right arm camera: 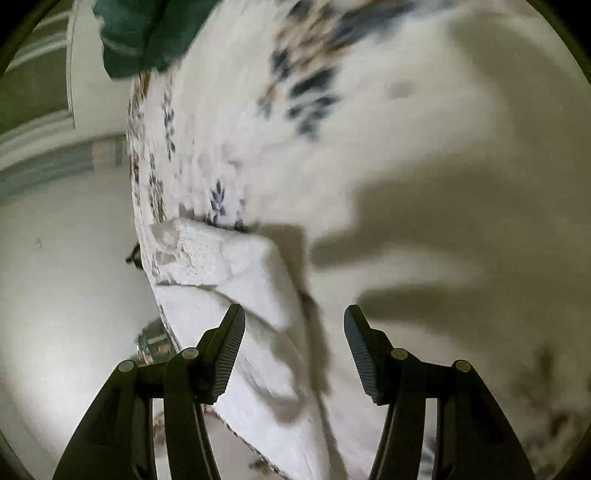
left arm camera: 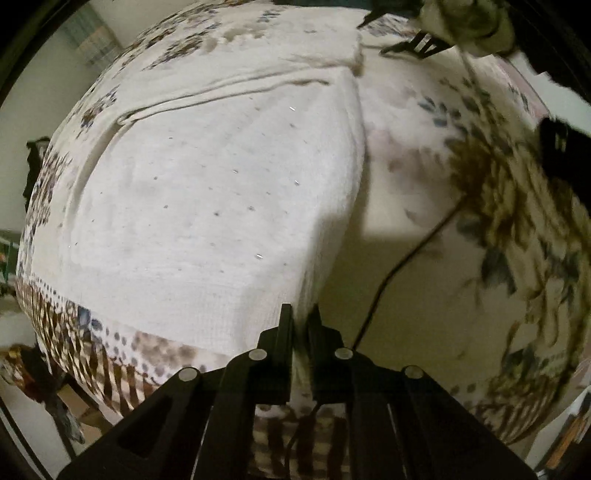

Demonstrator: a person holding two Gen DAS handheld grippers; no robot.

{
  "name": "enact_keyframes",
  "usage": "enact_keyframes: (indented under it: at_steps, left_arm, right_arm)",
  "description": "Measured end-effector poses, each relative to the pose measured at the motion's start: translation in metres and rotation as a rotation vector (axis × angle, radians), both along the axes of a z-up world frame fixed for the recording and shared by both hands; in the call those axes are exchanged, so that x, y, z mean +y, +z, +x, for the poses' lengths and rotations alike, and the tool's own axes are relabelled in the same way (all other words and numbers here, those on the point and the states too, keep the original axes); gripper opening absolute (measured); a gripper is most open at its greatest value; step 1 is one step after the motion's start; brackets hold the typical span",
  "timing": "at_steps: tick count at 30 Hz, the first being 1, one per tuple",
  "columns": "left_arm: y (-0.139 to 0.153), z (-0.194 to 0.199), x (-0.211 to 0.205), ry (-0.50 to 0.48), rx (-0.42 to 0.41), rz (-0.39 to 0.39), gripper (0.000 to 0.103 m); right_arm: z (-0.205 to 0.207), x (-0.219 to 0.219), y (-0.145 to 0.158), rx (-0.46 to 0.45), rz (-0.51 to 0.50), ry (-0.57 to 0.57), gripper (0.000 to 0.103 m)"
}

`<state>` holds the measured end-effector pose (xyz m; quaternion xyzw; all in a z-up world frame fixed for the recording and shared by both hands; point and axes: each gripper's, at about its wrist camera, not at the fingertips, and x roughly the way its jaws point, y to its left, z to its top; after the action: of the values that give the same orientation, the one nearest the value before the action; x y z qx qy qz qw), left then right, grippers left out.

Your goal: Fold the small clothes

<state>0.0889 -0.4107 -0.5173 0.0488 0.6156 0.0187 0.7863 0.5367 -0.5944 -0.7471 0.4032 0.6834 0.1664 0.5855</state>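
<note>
A white knit garment point(left arm camera: 207, 192) lies spread flat on a floral tablecloth point(left arm camera: 424, 122), with a long fold across its far part. My left gripper point(left arm camera: 300, 321) points steeply down at the garment's near right corner. Its fingers are pressed together with a strip of the white cloth pinched between them. In the right wrist view the same white garment point(right arm camera: 255, 280) shows a folded, lacy end near the table's edge. My right gripper point(right arm camera: 295, 325) hovers over it with its jaws apart and nothing gripped. This view is blurred.
A thin black cable point(left arm camera: 388, 277) runs across the tablecloth right of the garment. A dark green cloth point(right arm camera: 140, 33) hangs at the table's far corner. Black gear and a pale sleeve point(left arm camera: 461, 22) sit at the top right. The table edge point(right arm camera: 138, 206) drops to a pale floor.
</note>
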Motion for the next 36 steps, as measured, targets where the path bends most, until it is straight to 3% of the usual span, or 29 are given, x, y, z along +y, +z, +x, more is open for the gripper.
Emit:
enact_keyframes:
  at_steps: [1,2,3,4,11,15,20,23,28,34,36]
  left_arm:
    - [0.003,0.002,0.005,0.01,-0.005,-0.01,0.004]
    - [0.007,0.007,0.013,0.022,-0.012,-0.022,0.004]
    - [0.011,0.008,0.019,0.034,-0.017,-0.036,0.004]
    - [0.016,0.005,0.026,0.046,-0.021,-0.052,0.004]
    - [0.045,0.012,0.115,0.148,-0.042,-0.203,0.004]
    - [0.065,0.013,0.187,0.224,-0.063,-0.276,0.004]
    - [0.081,0.01,0.298,0.363,-0.092,-0.335,0.004]
    - [0.075,0.009,0.348,0.426,-0.101,-0.355,0.004]
    - [0.041,0.014,0.418,0.503,-0.09,-0.378,0.004]
    - [-0.013,0.02,0.461,0.523,-0.035,-0.447,0.005]
    - [-0.037,0.019,0.471,0.546,0.024,-0.514,0.009]
  right_arm:
    - [0.003,0.008,-0.003,0.008,-0.003,0.005,0.056]
    - [0.008,0.018,-0.006,0.016,-0.026,0.024,0.03]
    - [0.012,0.028,-0.003,0.004,-0.071,0.045,0.012]
    - [0.014,0.036,0.002,-0.01,-0.099,0.061,0.008]
    - [0.021,0.096,0.097,-0.133,-0.267,0.169,0.008]
    - [0.034,0.175,0.166,-0.181,-0.331,0.253,0.008]
    - [0.051,0.291,0.211,-0.219,-0.419,0.336,0.007]
    - [0.066,0.38,0.208,-0.226,-0.482,0.386,0.007]
    - [0.083,0.506,0.164,-0.232,-0.621,0.477,0.007]
    - [0.09,0.573,0.109,-0.226,-0.749,0.537,0.007]
    - [0.092,0.578,0.088,-0.15,-0.715,0.537,0.008]
